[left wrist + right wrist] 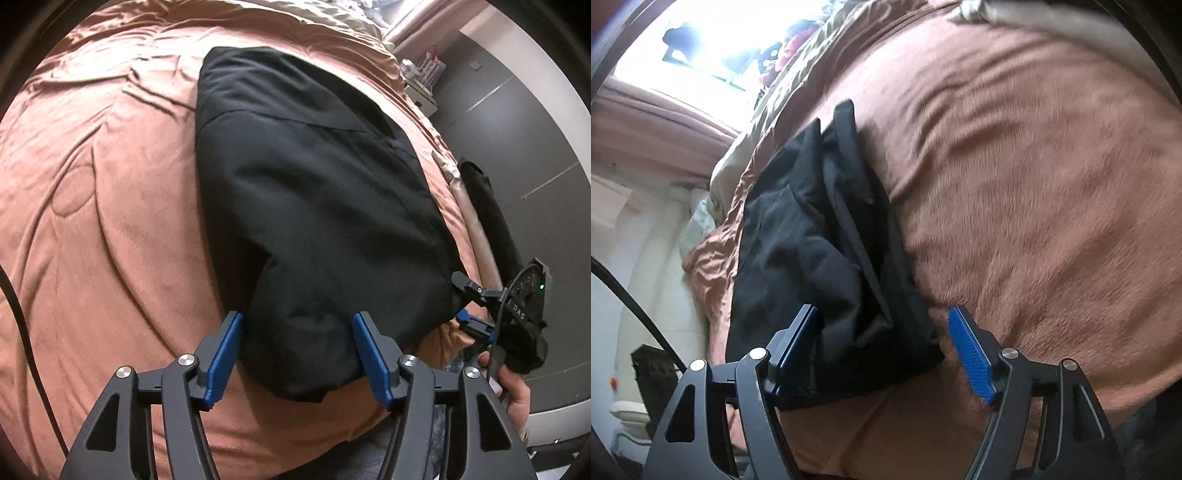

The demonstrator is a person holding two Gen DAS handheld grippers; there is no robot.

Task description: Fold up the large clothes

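Note:
A black garment (pixel 314 184), folded into a long thick bundle, lies on a rust-brown bed cover (pixel 110 221). Its near end bulges between the blue pads of my left gripper (pixel 299 347), which stands open around it; the cloth looks slack there. At the bundle's right corner my right gripper (pixel 463 297) is held by a hand (pixel 511 384). In the right wrist view the garment (pixel 820 240) shows stacked layers. My right gripper (pixel 882 314) is open, with the bundle's near corner between its fingers. The left pad lies against the cloth; the right pad stands apart over the bed cover (pixel 1034 184).
The bed edge runs along the right, with grey floor (pixel 517 129) beyond and a small shelf of items (pixel 424 77) at the far end. A black cable (pixel 22 314) hangs at the left. A bright window (pixel 701 37) and beige bedding (pixel 738 158) lie past the garment.

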